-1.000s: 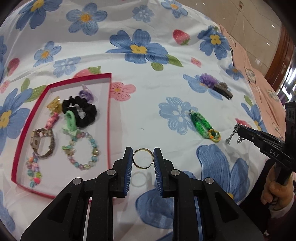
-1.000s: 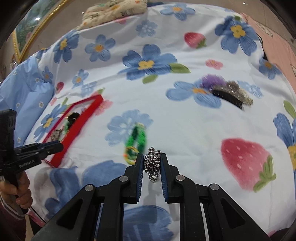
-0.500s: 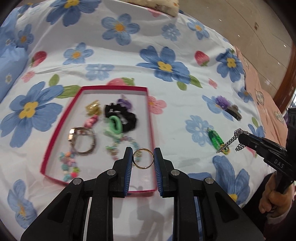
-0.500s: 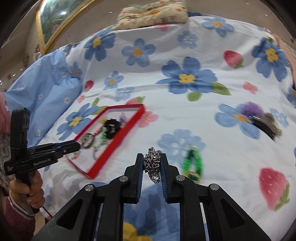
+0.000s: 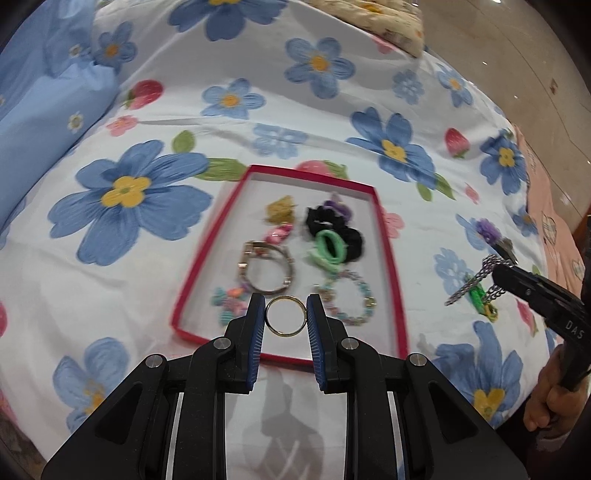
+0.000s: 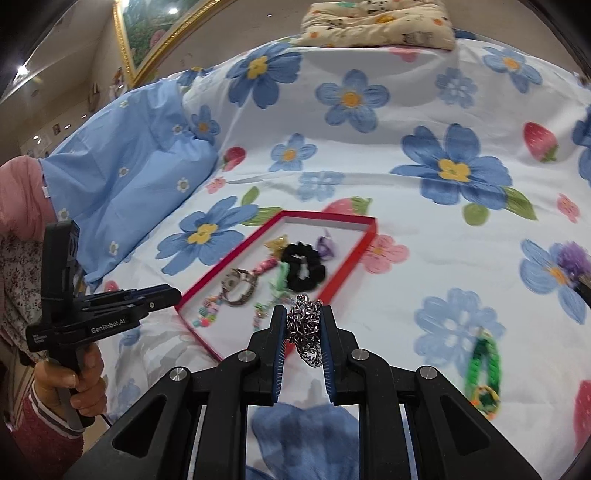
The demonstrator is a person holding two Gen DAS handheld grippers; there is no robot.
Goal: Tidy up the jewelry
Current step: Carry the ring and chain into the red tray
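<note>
A red-rimmed tray [image 5: 388, 254] lies on the flowered sheet and holds a watch [image 5: 266, 267], a black scrunchie [image 5: 334, 227], a green hair tie [image 5: 328, 249], a bead bracelet [image 5: 349, 299] and other small pieces. My left gripper [image 5: 286, 317] is shut on a gold ring [image 5: 286, 316] above the tray's near edge. My right gripper [image 6: 303, 323] is shut on a silver chain [image 6: 304, 328] and hangs near the tray's [image 6: 352, 258] right front corner. The chain also shows in the left wrist view [image 5: 476, 282].
A green woven bracelet [image 6: 484, 365] and a purple-and-black hair clip [image 6: 576, 266] lie on the sheet right of the tray. A blue pillow [image 6: 122, 177] sits at the left, a cream cushion [image 6: 376, 24] at the far end. The sheet drops off to the floor at the right.
Both grippers have moved left toward the tray. The left one now holds the ring over the tray's near edge. The right one has brought the chain up beside the tray.
</note>
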